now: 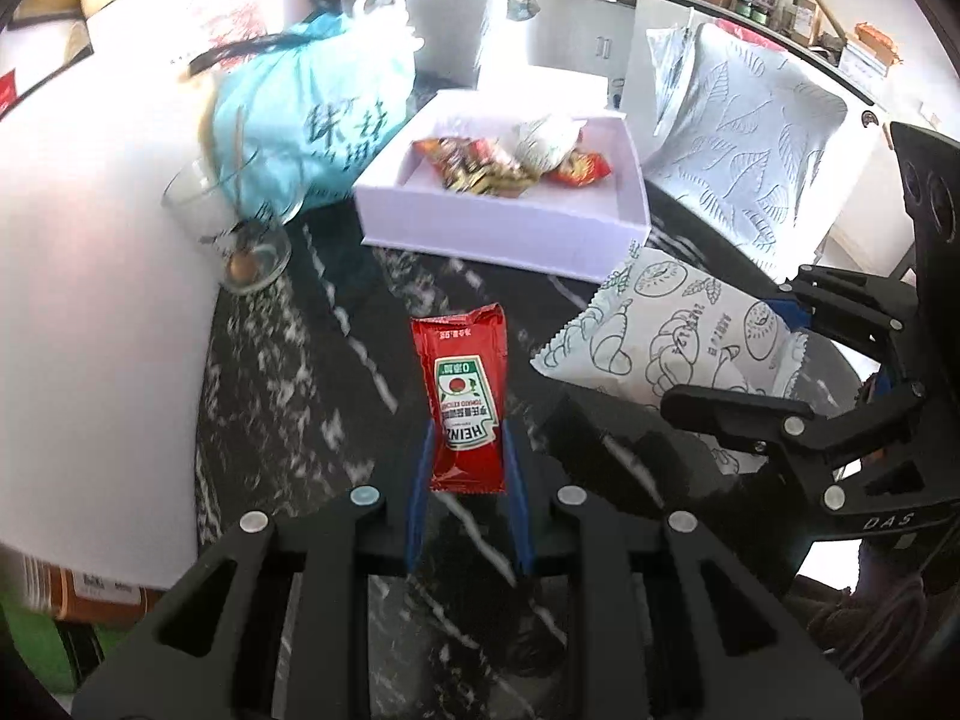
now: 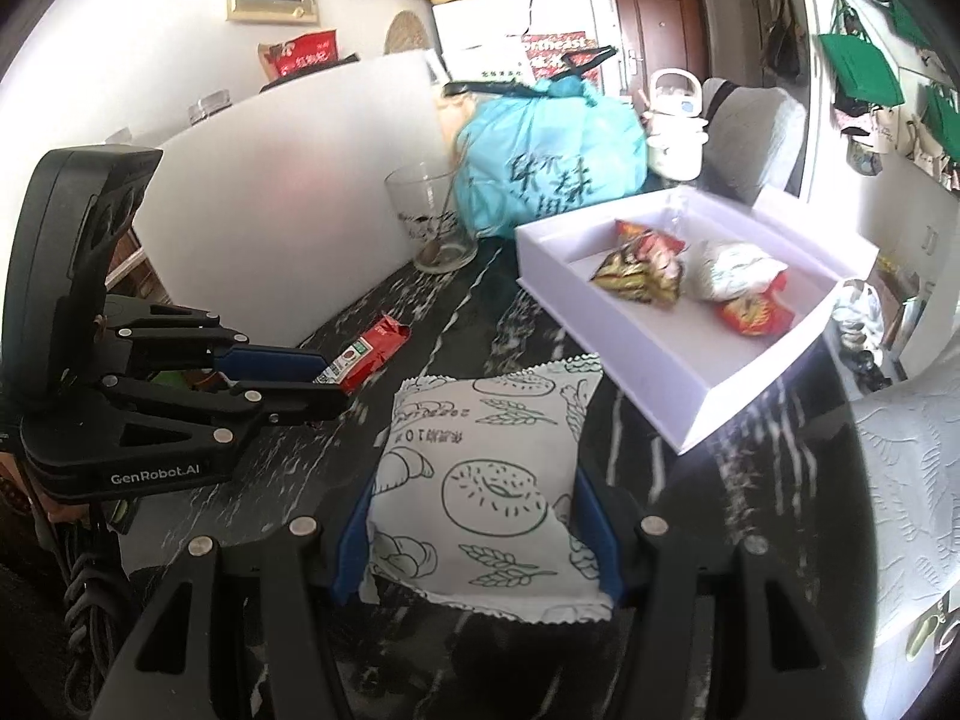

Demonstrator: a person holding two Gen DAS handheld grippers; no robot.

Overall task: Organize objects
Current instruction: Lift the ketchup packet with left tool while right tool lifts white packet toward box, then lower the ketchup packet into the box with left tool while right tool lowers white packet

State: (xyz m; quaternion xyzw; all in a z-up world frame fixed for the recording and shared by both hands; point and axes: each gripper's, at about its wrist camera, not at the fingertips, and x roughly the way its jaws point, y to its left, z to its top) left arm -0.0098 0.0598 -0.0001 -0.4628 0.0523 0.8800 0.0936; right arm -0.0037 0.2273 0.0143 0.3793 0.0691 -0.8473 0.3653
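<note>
Clamping one red ketchup sachet between its blue fingers, the left hand-held gripper holds it just above the dark marbled surface. The right hand-held gripper grips one white pastry packet printed with bread drawings, near the surface's middle. One white tray sits toward the far side, carrying three snack packets: two reddish, one silvery. One empty glass and one teal bag stand beyond, beside the tray.
</note>
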